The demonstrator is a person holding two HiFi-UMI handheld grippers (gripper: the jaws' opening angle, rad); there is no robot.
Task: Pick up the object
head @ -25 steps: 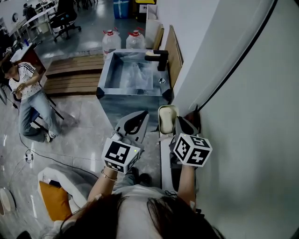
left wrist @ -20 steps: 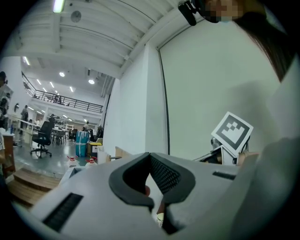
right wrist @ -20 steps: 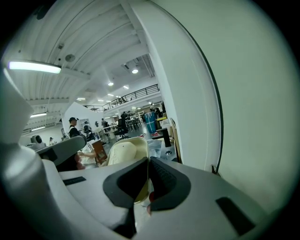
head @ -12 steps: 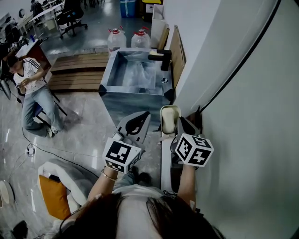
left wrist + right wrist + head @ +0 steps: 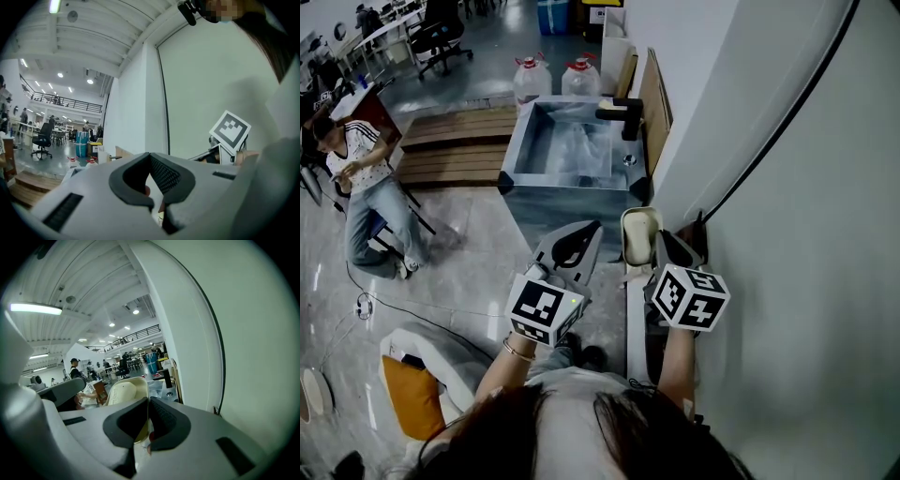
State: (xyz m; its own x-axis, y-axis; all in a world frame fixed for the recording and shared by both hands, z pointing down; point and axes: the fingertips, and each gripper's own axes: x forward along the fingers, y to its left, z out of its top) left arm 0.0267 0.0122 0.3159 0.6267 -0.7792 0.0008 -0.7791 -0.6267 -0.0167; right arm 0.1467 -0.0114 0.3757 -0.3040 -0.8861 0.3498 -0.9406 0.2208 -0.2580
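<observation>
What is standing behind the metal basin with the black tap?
Behind the metal basin stand two clear water jugs with red caps, one left and one right. Only their upper parts show; the basin's rim covers the rest.

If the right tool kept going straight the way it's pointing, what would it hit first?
The cream dish: its rim sits right at the right tool's tips, seemingly already between the closed jaws. Farther on stands the metal sink, though depth is unclear.

Open-plan office hall: desks (image 5: 382, 30), swivel chair (image 5: 442, 33), mezzanine railing (image 5: 65, 99), water jugs (image 5: 531, 79).
</observation>
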